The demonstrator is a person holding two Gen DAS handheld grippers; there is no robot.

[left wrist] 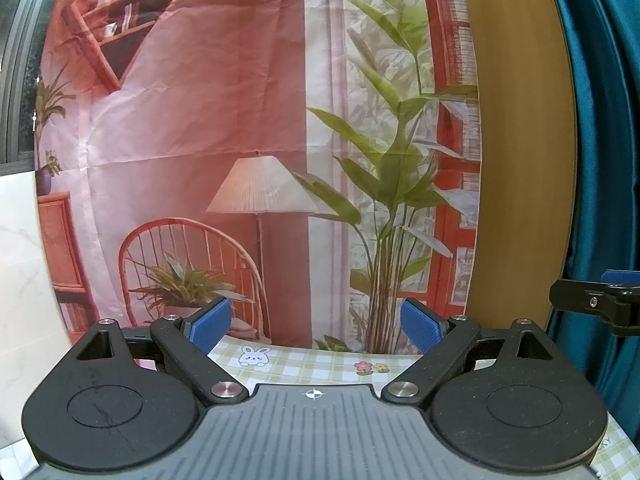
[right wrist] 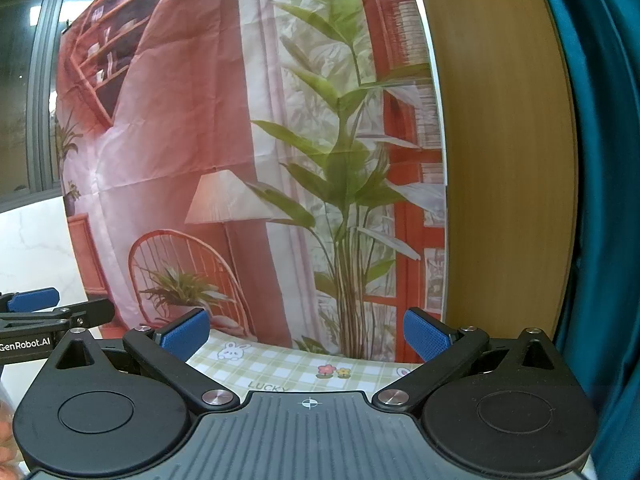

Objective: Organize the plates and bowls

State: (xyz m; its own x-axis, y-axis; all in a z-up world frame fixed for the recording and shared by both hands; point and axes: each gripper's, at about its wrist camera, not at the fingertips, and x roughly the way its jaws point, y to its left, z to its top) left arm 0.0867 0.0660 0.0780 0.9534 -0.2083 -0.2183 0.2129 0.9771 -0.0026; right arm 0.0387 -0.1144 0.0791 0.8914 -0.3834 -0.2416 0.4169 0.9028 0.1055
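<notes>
No plates or bowls are in view.

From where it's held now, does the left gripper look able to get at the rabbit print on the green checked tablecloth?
Probably yes. The left gripper is open and empty, and the white rabbit print on the green checked tablecloth lies just ahead of its fingers, with nothing visible between them.

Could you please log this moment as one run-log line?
left gripper: open, empty | right gripper: open, empty | plates, bowls: not in view | ahead: green checked tablecloth, printed room backdrop
</notes>
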